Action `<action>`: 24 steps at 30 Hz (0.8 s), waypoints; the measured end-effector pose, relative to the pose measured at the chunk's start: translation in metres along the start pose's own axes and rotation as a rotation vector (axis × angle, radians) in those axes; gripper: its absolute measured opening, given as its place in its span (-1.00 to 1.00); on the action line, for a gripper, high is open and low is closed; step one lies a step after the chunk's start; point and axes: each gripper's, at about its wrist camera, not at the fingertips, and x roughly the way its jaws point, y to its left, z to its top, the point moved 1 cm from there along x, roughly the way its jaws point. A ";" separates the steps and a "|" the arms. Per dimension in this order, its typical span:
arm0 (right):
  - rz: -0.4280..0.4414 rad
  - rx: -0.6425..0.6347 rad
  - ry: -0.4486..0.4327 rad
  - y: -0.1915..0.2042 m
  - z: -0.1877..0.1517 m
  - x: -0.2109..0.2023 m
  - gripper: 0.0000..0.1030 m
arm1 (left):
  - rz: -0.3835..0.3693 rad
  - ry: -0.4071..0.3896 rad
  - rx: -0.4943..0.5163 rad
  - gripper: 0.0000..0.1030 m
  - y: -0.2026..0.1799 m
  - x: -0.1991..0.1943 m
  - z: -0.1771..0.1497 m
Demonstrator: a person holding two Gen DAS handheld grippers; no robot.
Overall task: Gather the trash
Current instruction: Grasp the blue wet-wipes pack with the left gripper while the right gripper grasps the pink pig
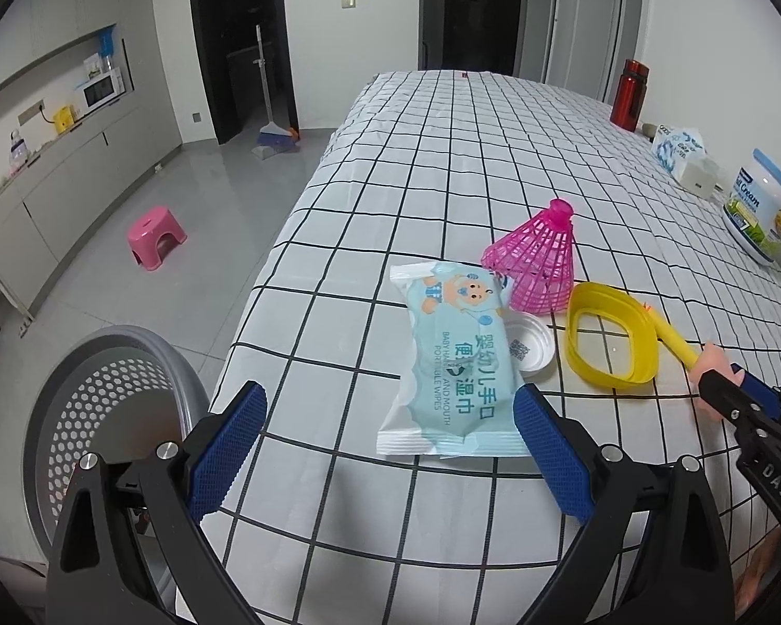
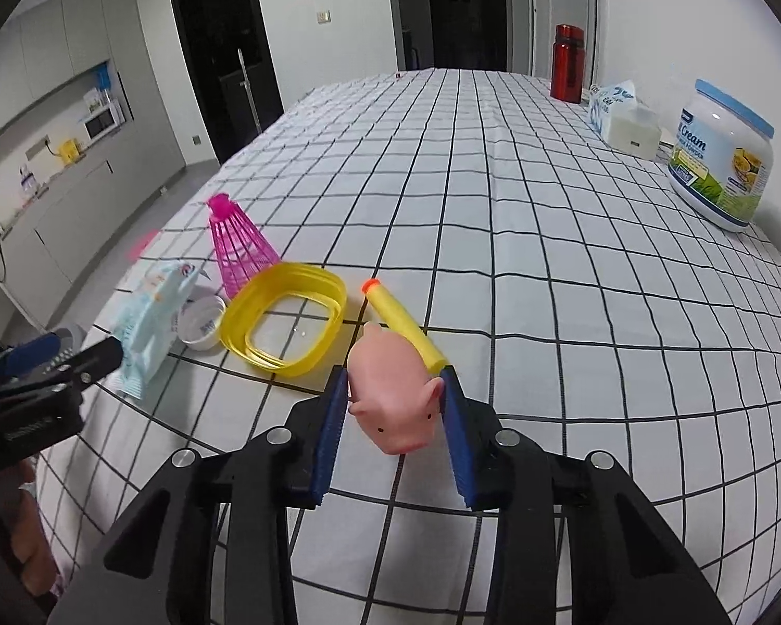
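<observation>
Even, cool indoor light from above in both views; no hard shadows, only soft dark patches under the things on the white black-checked cloth [image 1: 442, 182]. Mild sheen on the grey tiled floor [image 1: 192, 198] and the glossy pale-blue wipes packet [image 1: 453, 359]. Focus is sharp at centre. Strong fisheye bending curves the grid lines; black vignette fills all corners. Doorways read dark.

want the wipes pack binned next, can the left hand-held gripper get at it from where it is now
Probably yes. The left hand-held gripper is open with its blue pads either side of the near end of the wipes pack, which lies flat on the checked tablecloth. Nothing lies across that end; the white lid sits beside the pack.
</observation>
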 end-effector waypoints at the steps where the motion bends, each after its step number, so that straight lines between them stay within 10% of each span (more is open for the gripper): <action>1: 0.009 0.007 -0.007 -0.002 0.000 -0.002 -0.32 | -0.002 0.000 0.002 0.82 -0.001 0.000 0.001; 12: 0.067 0.036 -0.021 -0.010 -0.002 -0.006 -0.32 | -0.016 0.038 0.001 0.79 -0.013 0.026 0.009; 15: 0.077 0.036 -0.023 -0.010 -0.003 -0.006 -0.32 | -0.021 0.063 -0.007 0.34 -0.012 0.034 0.009; 24: 0.090 0.035 -0.027 -0.008 -0.005 -0.010 -0.32 | -0.023 0.055 -0.015 0.21 -0.006 0.022 0.001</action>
